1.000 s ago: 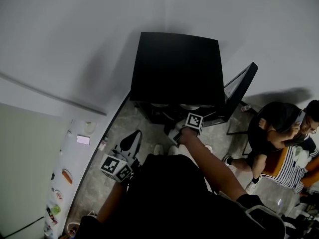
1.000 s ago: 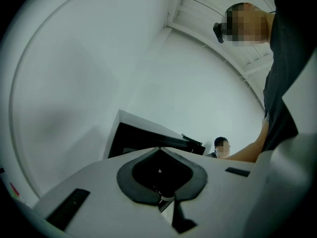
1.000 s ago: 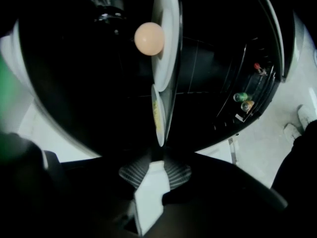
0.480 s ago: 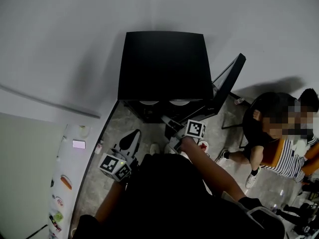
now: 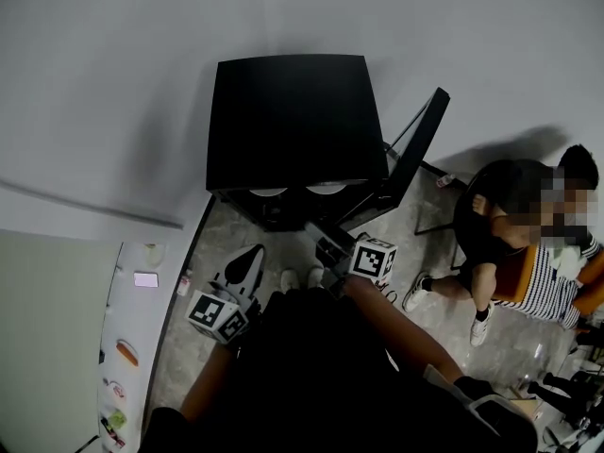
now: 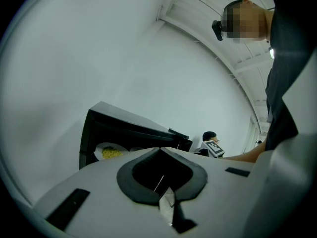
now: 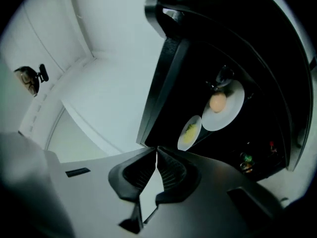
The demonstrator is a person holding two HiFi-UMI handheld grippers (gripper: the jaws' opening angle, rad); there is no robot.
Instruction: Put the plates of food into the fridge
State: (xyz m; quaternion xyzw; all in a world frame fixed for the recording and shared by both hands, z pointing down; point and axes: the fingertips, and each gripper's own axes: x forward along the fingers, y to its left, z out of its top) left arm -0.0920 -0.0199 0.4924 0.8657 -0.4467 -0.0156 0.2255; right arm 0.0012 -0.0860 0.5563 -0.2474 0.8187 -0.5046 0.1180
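Observation:
The small black fridge (image 5: 293, 121) stands against the wall with its door (image 5: 415, 149) swung open to the right. Two white plates (image 5: 267, 192) (image 5: 326, 189) sit side by side on a shelf inside. In the right gripper view one plate (image 7: 189, 133) carries yellow food and the other (image 7: 223, 105) a round tan piece. My right gripper (image 5: 321, 237) (image 7: 157, 150) hangs just in front of the opening, shut and empty. My left gripper (image 5: 255, 253) (image 6: 159, 150) is lower left of the fridge, also shut with nothing in it, facing the yellow-food plate (image 6: 110, 152).
A person (image 5: 510, 243) sits on a chair to the right of the open door. A white appliance side with magnets (image 5: 127, 347) runs along the left. Grey tiled floor (image 5: 208, 281) lies between me and the fridge.
My right gripper has drawn back from the fridge opening toward me and rolled. The fridge has slid left in the head view. The left gripper has hardly shifted.

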